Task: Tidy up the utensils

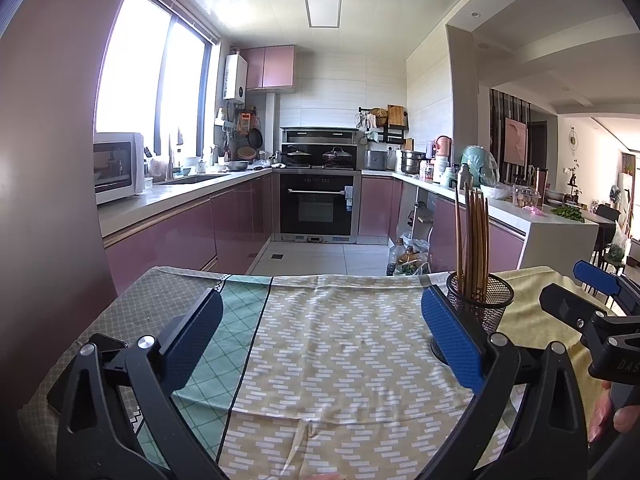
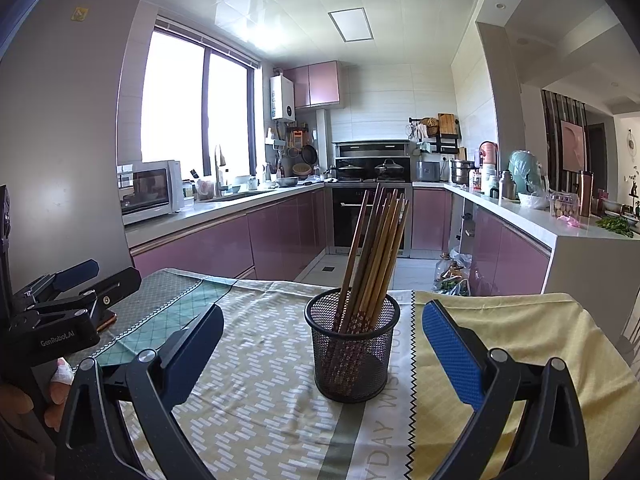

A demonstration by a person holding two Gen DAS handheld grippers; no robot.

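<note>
On the patterned tablecloth point(image 2: 260, 400), a black mesh holder point(image 2: 353, 354) is standing upright between my right gripper's point(image 2: 322, 346) spread fingers, with wooden chopsticks point(image 2: 372, 264) leaning inside it. My left gripper point(image 1: 322, 340) is hovering with its jaws wide apart and empty, the holder sitting just beyond its right fingertip point(image 1: 450, 340).

Wooden chopsticks point(image 2: 372, 256), black wire-mesh cup point(image 2: 352, 354), matt tablecloth point(image 2: 256, 392).
</note>
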